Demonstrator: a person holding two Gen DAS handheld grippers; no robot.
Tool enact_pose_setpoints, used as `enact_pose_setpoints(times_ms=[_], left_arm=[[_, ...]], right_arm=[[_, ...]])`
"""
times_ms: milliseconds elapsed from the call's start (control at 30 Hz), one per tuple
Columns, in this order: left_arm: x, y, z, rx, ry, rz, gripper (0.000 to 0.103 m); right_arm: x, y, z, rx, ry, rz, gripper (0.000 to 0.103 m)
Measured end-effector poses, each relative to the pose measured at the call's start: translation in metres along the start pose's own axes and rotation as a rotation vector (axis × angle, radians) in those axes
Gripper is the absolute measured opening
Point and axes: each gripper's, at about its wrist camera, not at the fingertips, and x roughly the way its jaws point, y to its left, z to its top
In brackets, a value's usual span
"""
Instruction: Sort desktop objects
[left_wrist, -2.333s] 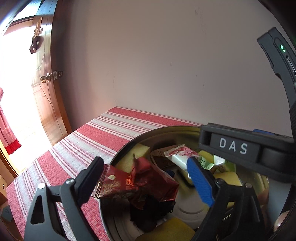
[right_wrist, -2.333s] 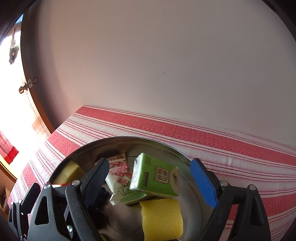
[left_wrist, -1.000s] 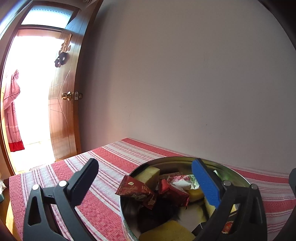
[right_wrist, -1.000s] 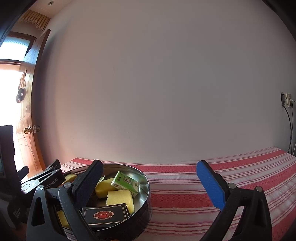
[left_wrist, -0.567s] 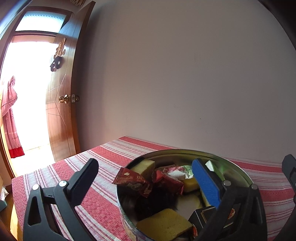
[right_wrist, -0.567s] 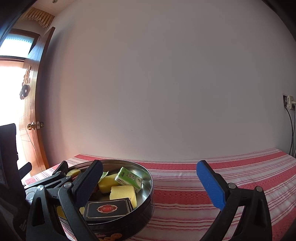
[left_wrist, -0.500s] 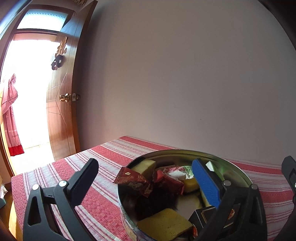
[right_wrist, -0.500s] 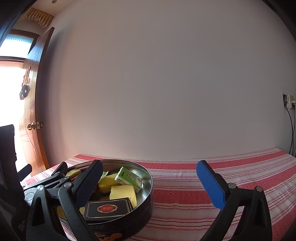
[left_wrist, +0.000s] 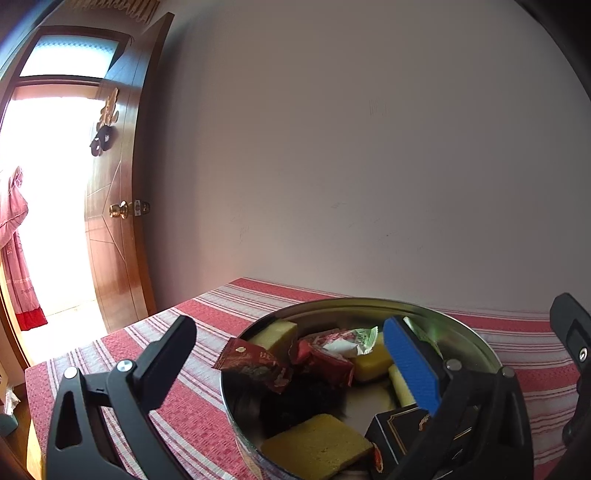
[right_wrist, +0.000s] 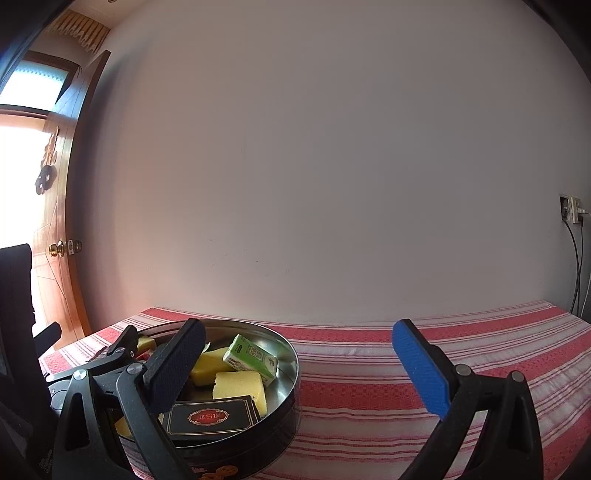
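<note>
While both tools hang level above the striped table, we read the scene so:

Left tool (left_wrist: 288, 354): spread wide and gripping nothing; its blue finger lies over the tin's mouth, its black finger outside the rim over the cloth.

Right tool (right_wrist: 295, 354): likewise wide apart and empty; the tin sits low on its left, partly behind its black finger, with bare striped cloth between the fingers.

Round metal tin (right_wrist: 291, 365): stands upright on the table (right_wrist: 406, 369) near its left end, lid off; we judge it the collecting place, since the loose things are all gathered in it.

Contents: yellow sponge blocks (right_wrist: 240, 387), a green carton (right_wrist: 251, 358) lying tilted on top, a black box with a red emblem (right_wrist: 210, 417) at the near wall, red snack packets (left_wrist: 255, 365) with one corner poking over the rim, and a white-and-pink wrapper (left_wrist: 351, 339).

Progress: we see nothing loose on the cloth in either view, so the sorting looks finished or nearly so.

Likely reason for the pose: we take it that the tools are held clear of the tin with nothing left to carry.
</note>
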Motion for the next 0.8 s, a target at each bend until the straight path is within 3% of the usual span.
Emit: enact_pose_setpoints(times_ms=[233, 400, 800], left_arm=[[-0.0026, -0.0039, 0.0004, 0.002, -0.007, -0.025, 0.103], [-0.0010, -0.0035, -0.0001, -0.024, 0.015, -0.096, 0.103], [0.0016, -0.0066, -0.0008, -0.001, 0.031, -0.052, 0.103]], right_arm=[[0.0015, -0.0004, -0.0001, 0.002, 0.000, -0.004, 0.103], [0.0015, -0.0002, -0.0005, 0.001, -0.001, -0.010, 0.103], [0.0014, -0.0022, -0.0020, -0.005, -0.004, -0.008, 0.103]])
